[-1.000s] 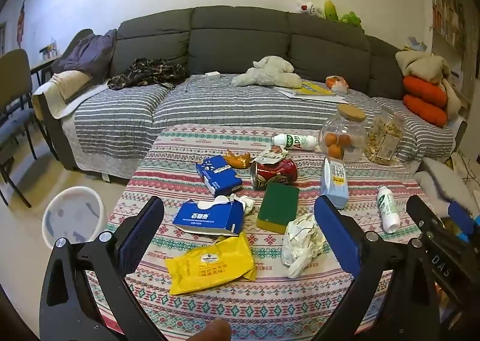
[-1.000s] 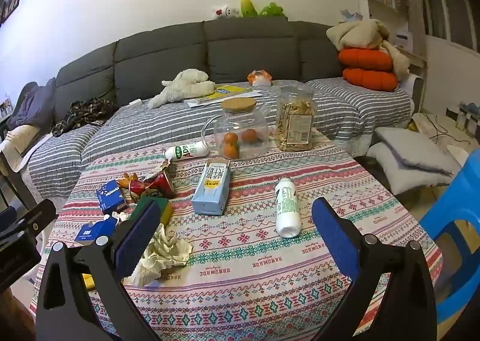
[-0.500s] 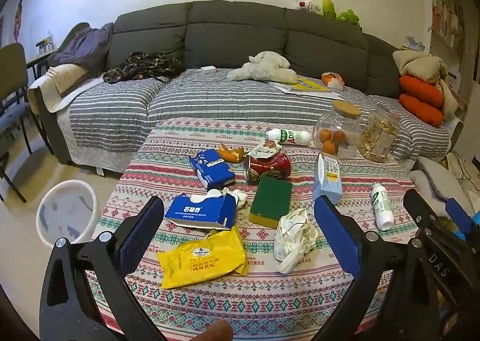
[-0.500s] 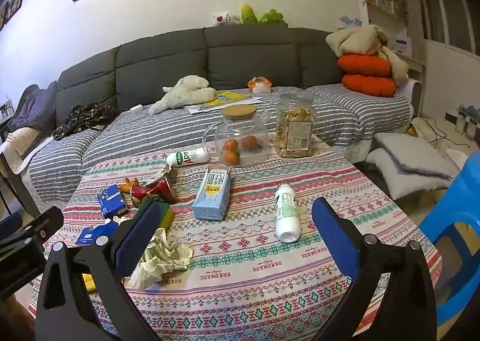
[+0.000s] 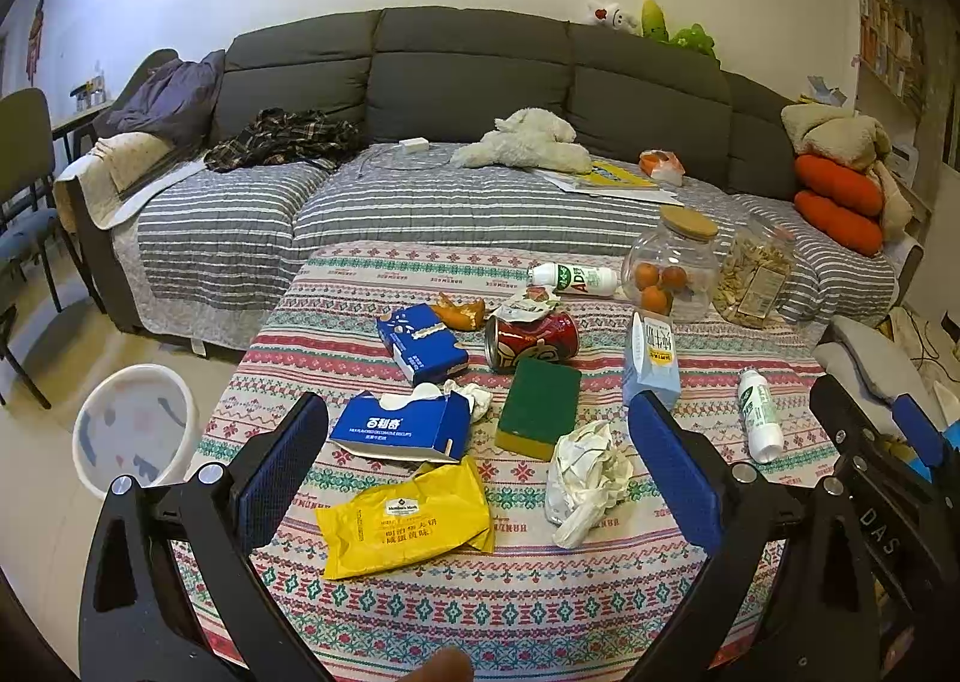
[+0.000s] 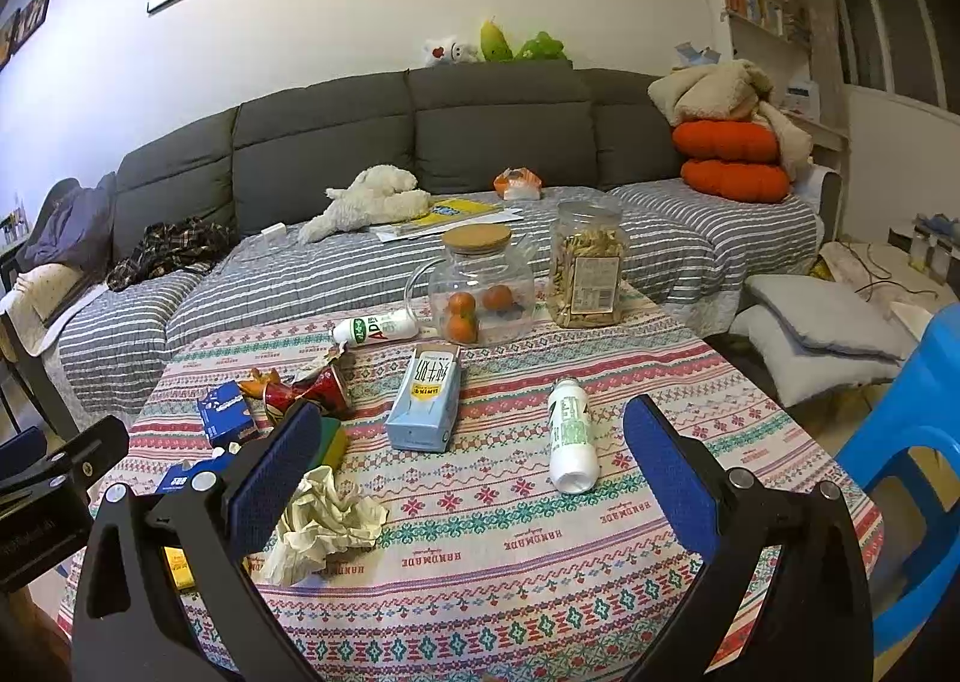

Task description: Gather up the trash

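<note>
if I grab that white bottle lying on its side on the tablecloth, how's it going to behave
The white bottle lies on its side, so a nudge would probably roll it. Its smooth round plastic may slip between the fingers. It's small, likely light; whether it's empty can't be seen.

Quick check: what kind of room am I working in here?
A home living room, most likely: a long grey sofa with a plush toy behind a cloth-covered table strewn with litter.
</note>
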`<action>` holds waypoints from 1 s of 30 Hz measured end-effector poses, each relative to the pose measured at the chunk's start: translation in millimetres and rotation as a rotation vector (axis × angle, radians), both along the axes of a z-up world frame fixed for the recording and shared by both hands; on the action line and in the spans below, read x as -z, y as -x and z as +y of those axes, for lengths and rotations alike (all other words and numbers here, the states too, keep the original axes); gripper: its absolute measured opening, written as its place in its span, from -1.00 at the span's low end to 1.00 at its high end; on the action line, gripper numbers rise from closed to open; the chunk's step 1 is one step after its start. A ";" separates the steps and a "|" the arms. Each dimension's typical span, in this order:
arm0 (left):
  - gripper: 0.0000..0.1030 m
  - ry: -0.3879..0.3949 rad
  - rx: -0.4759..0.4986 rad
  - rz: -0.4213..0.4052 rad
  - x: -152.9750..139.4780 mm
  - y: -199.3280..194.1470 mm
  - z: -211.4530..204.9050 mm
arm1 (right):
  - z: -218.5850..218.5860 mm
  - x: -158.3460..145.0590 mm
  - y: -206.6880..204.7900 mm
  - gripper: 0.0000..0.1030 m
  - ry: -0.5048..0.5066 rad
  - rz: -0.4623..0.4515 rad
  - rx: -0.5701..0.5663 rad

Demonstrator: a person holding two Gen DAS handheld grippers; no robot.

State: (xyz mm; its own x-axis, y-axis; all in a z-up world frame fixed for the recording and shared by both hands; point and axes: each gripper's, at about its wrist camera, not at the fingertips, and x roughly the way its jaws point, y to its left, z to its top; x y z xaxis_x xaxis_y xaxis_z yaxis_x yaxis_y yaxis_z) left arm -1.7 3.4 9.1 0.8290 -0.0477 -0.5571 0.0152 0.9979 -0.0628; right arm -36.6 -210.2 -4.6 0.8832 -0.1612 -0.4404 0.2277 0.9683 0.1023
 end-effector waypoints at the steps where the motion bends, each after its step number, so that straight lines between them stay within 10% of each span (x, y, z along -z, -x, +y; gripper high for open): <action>1: 0.87 -0.002 0.000 -0.004 0.0 0.7 -0.2 | -0.4 -0.1 0.1 0.90 0.000 -0.001 0.000; 30: 0.87 -0.009 0.012 -0.007 5.1 1.6 -2.2 | 4.5 -1.2 3.8 0.90 0.010 -0.013 -0.018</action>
State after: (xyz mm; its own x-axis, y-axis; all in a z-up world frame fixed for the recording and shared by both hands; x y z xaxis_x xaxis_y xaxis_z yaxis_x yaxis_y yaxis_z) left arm -3.4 1.2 4.0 0.8325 -0.0522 -0.5516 0.0272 0.9982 -0.0534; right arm -40.4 -205.7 -3.4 0.8915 -0.1500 -0.4274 0.2094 0.9732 0.0951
